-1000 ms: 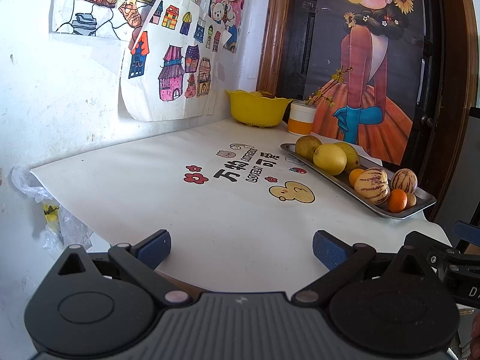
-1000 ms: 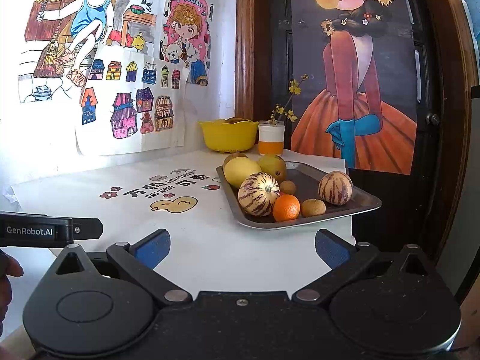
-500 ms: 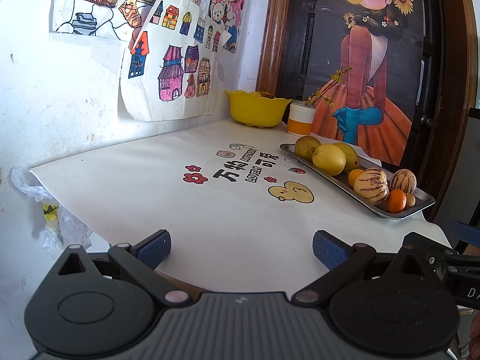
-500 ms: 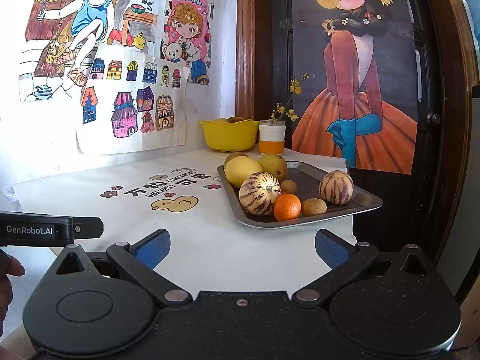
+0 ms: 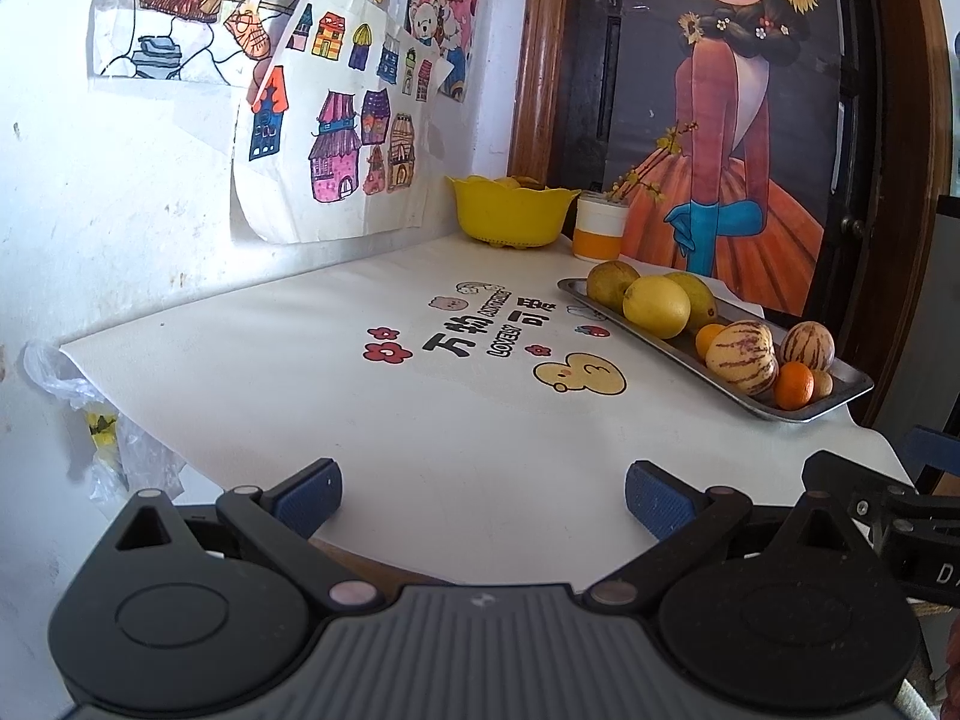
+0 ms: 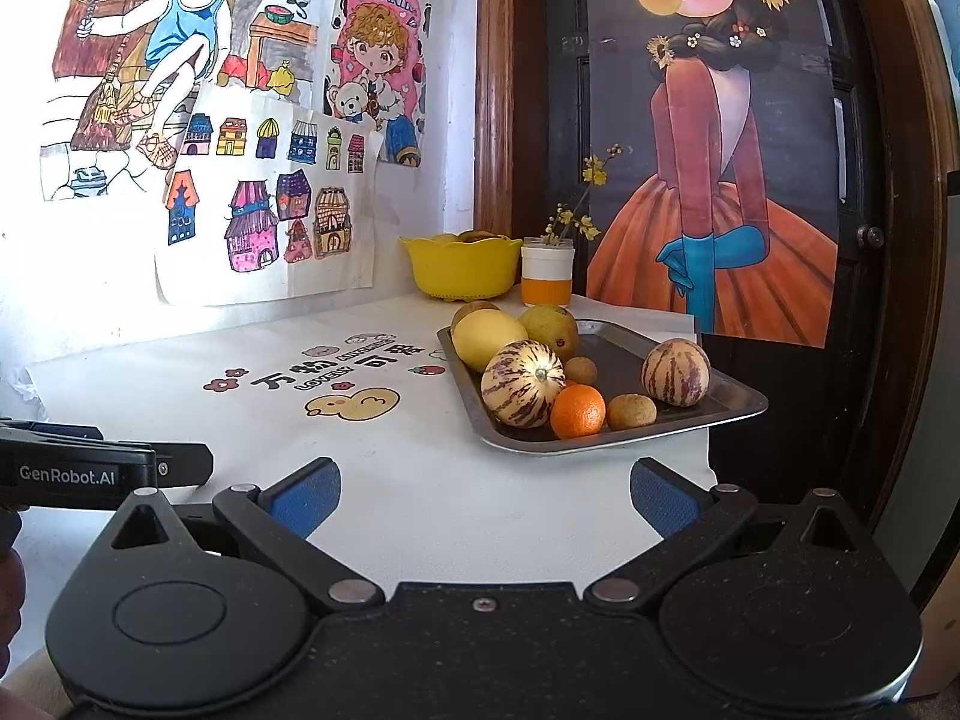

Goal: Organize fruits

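Note:
A metal tray (image 6: 714,417) (image 5: 840,399) holds several fruits at the table's right edge: a yellow lemon (image 6: 487,338) (image 5: 656,306), two striped melons (image 6: 522,383) (image 6: 675,372), an orange mandarin (image 6: 578,412) (image 5: 794,384) and small brown fruits (image 6: 630,411). A yellow bowl (image 6: 461,267) (image 5: 509,210) with fruit inside stands at the back by the wall. My right gripper (image 6: 485,495) is open and empty, just short of the tray's near end. My left gripper (image 5: 483,495) is open and empty over the table's front edge, left of the tray.
A white and orange cup (image 6: 545,276) with yellow flower sprigs stands beside the bowl. The white tablecloth (image 5: 360,396) carries printed characters and a duck. A plastic bag (image 5: 90,414) hangs off the left corner. A dark door with a poster (image 6: 720,180) rises behind the tray.
Both grippers have barely shifted; the views drift slightly and the tray sits a touch farther right in the left wrist view. Both stay open and empty.

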`<state>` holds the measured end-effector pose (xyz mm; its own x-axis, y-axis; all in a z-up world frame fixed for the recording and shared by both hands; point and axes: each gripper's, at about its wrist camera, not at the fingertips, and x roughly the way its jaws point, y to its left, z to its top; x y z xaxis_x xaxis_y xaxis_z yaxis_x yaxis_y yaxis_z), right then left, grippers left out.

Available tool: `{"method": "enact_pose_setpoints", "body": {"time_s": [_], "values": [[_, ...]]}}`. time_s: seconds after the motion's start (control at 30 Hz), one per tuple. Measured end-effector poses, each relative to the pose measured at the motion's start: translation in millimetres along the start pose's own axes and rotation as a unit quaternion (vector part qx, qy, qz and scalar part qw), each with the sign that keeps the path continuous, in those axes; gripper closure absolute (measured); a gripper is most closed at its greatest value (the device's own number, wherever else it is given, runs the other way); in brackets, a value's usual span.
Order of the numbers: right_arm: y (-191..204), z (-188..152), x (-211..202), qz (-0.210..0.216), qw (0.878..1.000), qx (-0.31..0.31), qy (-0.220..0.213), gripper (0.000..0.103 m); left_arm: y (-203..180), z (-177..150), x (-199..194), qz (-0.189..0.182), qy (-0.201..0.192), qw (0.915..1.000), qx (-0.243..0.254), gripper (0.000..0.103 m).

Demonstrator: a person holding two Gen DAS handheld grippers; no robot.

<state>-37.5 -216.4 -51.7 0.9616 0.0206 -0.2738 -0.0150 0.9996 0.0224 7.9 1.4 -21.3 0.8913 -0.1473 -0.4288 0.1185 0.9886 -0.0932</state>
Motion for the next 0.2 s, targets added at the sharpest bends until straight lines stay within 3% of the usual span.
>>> {"method": "enact_pose_setpoints", "body": {"time_s": [0.2], "values": [[0.0, -0.3, -0.4, 0.001, 1.000, -0.001, 0.001, 0.001, 0.3, 0.0, 0.1, 0.000, 0.000, 1.0000, 0.000, 0.000]]}}
